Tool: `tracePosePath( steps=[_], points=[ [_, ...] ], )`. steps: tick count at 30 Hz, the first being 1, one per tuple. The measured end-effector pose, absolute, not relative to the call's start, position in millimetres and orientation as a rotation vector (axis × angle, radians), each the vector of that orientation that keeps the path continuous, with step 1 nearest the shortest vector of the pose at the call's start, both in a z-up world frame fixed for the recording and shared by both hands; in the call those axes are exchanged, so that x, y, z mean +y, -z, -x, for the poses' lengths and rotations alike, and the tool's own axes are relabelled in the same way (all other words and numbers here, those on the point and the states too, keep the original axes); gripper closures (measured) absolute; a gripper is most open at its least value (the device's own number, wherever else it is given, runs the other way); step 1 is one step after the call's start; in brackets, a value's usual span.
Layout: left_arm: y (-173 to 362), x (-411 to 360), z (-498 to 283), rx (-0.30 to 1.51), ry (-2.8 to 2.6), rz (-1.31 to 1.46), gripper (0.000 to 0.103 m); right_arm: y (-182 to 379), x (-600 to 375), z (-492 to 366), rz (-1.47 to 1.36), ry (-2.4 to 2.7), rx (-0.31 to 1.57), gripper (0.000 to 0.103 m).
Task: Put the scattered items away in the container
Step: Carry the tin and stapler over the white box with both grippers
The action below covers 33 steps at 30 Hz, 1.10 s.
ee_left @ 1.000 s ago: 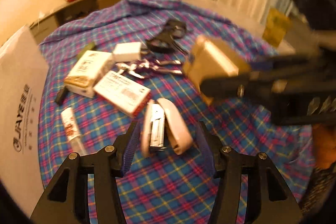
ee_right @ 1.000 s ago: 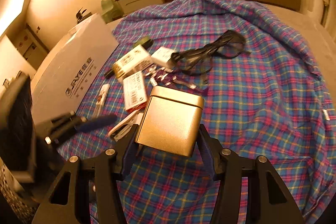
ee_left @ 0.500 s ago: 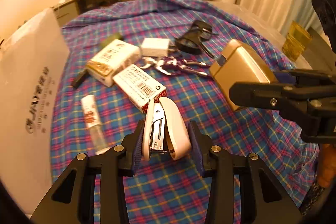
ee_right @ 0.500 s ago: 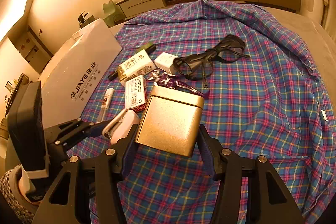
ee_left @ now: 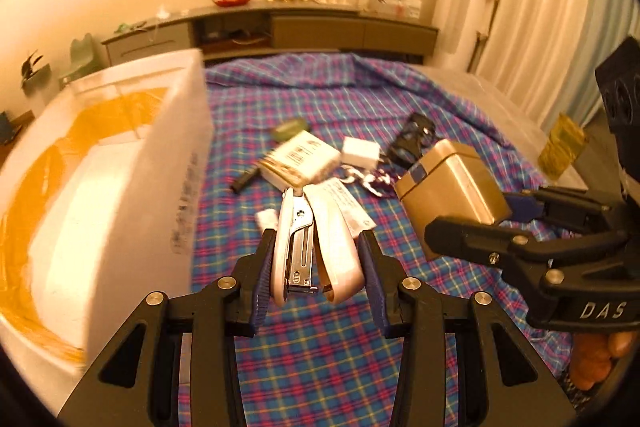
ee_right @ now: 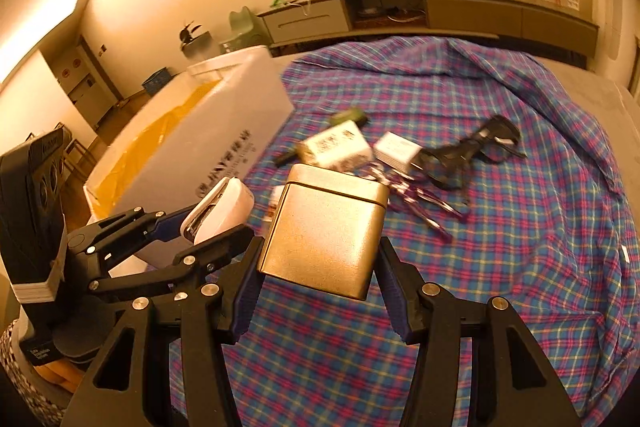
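My left gripper (ee_left: 318,267) is shut on a white stapler (ee_left: 316,247) and holds it above the plaid cloth, just right of the white foam box (ee_left: 120,187). My right gripper (ee_right: 320,267) is shut on a gold tin (ee_right: 326,231), also lifted off the cloth. The tin (ee_left: 452,187) and right gripper (ee_left: 472,223) show at the right in the left wrist view. The stapler (ee_right: 222,207), the left gripper (ee_right: 216,223) and the box (ee_right: 224,131) with its yellow lining show at the left in the right wrist view.
On the plaid cloth (ee_right: 500,247) lie a white carton (ee_right: 334,147), a small white box (ee_right: 398,151), dark glasses (ee_right: 472,151), purple pliers (ee_right: 416,199), a green object (ee_right: 350,117) and a black pen (ee_left: 244,181). A sideboard (ee_right: 420,15) runs along the far wall.
Both grippers have risen with their loads and tilted up. The left gripper has closed on the stapler and lifted it; the foam box's open top has come into view.
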<state>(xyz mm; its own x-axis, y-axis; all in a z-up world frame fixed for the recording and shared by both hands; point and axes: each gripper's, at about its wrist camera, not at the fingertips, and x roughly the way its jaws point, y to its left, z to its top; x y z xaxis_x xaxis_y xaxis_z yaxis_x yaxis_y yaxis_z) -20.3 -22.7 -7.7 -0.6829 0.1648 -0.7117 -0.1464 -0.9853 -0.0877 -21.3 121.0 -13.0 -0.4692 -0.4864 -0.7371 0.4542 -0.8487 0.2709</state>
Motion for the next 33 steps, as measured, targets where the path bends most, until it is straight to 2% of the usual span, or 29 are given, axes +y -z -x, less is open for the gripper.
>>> tracePosePath(
  steps=[15,33],
  points=[
    [-52.1,-91.1,-2.6,-0.294,-2.821,0.972,0.061,-24.8,63.1,0.6,-1.076,2.312,0.042,0.048],
    [-75.1,-196.5,-1.0,-0.658,-2.897,0.870,0.061,-75.0,-44.2,9.5,-0.964,2.226,0.210,0.048]
  ],
)
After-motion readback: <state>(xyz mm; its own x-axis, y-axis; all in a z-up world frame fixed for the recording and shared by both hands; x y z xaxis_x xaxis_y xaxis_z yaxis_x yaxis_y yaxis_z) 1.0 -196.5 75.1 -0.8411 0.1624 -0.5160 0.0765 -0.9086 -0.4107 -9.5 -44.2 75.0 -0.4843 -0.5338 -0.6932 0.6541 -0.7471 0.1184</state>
